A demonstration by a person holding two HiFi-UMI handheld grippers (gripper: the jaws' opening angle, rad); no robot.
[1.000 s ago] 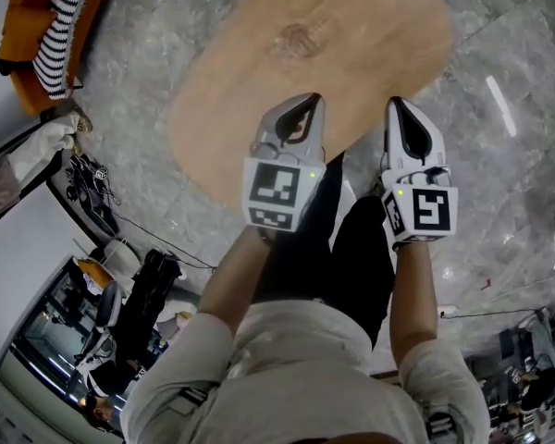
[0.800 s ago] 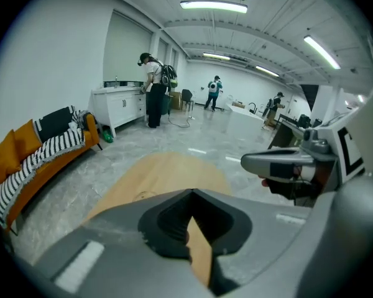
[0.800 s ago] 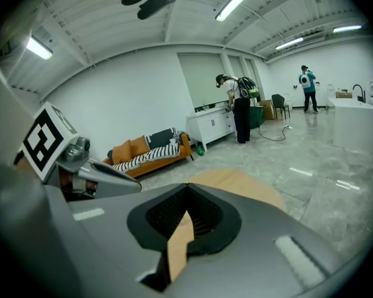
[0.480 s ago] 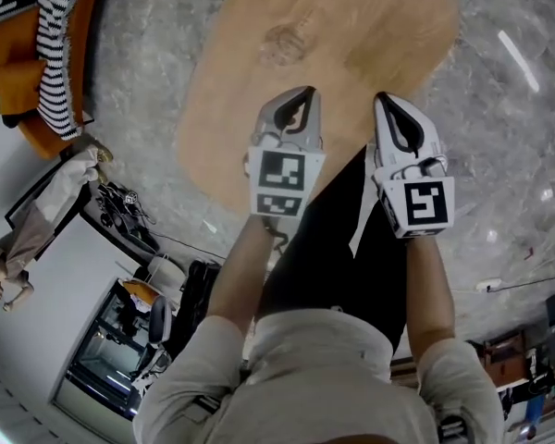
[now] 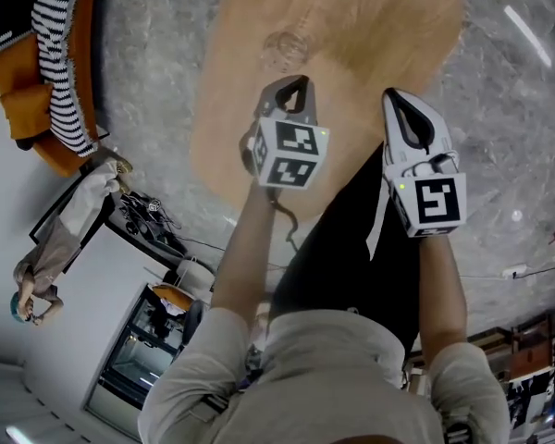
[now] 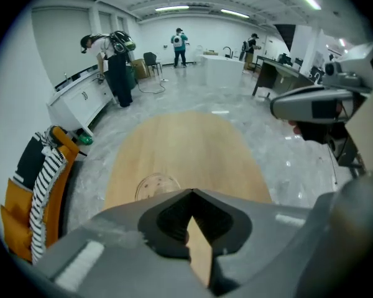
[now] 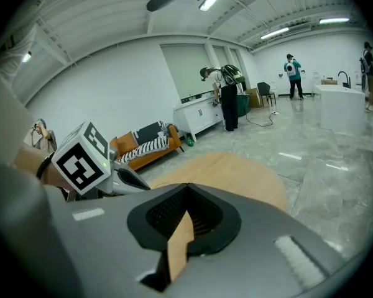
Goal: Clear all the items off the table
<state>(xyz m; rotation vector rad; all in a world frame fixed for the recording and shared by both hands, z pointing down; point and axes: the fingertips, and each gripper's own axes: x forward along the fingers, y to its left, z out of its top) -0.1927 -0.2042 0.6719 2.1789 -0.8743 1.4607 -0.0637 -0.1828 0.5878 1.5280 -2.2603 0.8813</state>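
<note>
**Both claws closed and empty over a nearly bare surface**

The left claw (image 6: 189,194) has its jaws brought together at the tips with nothing between them; only wood shows through the slit behind. The right claw (image 7: 185,191) is likewise closed on nothing. I hold the two side by side over the near end of the oval wooden surface (image 5: 351,26), both pointing along it. I judge this a surveying posture rather than a reach, since neither claw is lined up on anything.

On the surface, just beyond the left claw, lies one faint round mark (image 5: 287,44). I cannot tell whether it is a clear flat item or a knot in the grain. No other item shows on the surface, so the clearing looks done or nearly so.

Left of the surface, on the grey floor (image 5: 499,137), stands an orange sofa (image 5: 28,63) draped with a striped cloth (image 5: 65,54).
</note>
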